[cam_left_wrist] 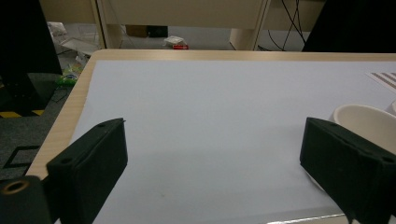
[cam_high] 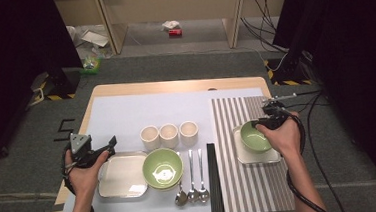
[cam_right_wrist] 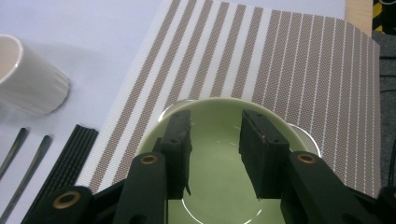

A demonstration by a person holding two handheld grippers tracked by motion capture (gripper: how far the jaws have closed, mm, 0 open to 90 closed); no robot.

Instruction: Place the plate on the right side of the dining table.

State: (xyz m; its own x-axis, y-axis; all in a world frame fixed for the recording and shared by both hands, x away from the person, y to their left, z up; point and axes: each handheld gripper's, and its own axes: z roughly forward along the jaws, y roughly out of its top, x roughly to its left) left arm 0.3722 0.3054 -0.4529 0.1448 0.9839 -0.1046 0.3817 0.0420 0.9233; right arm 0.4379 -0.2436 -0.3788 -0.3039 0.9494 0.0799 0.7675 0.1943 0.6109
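Observation:
A small green bowl [cam_high: 253, 137] sits on a white square plate [cam_high: 274, 156] on the striped mat [cam_high: 254, 191]. My right gripper [cam_high: 269, 118] hovers at the bowl's far rim. In the right gripper view, the right gripper [cam_right_wrist: 215, 116] has its jaws partly apart over the bowl [cam_right_wrist: 215, 168], with nothing pinched between them. My left gripper [cam_high: 109, 145] is held just left of a metal tray [cam_high: 123, 176]. Seen in its own view, the left gripper [cam_left_wrist: 215, 125] stands wide open over the bare pale mat.
A larger green bowl [cam_high: 163, 168] sits next to the tray. Behind it are three cream cups [cam_high: 169, 134]. Spoons [cam_high: 191, 178] and black chopsticks [cam_high: 213, 177] lie between the bowl and the striped mat. One cup [cam_left_wrist: 369, 122] stands by the left gripper's right jaw.

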